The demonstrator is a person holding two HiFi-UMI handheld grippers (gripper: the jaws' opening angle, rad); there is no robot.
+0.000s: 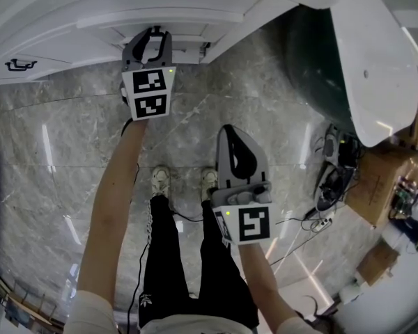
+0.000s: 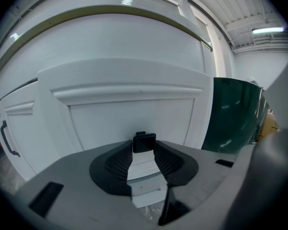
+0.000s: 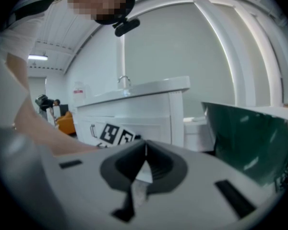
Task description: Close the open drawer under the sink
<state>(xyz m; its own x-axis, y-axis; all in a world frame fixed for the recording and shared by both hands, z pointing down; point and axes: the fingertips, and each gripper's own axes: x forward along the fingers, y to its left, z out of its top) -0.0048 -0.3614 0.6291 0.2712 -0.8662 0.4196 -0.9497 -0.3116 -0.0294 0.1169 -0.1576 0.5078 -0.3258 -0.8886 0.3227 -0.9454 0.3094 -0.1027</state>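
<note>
The white cabinet front (image 1: 90,26) closed off the whole way ahead. Its black handle (image 2: 144,143) sat between the jaws of the left gripper (image 1: 153,33), with almost no slack on either side. On the right, a dark green curved wall (image 1: 320,68) under a white rim blocked that flank. Open marble floor (image 1: 70,138) lay to the left and towards the person. The right gripper (image 1: 231,134) hung in clear air above it. Cables (image 1: 327,186) and cardboard boxes (image 1: 383,179) cluttered the floor at far right.
</note>
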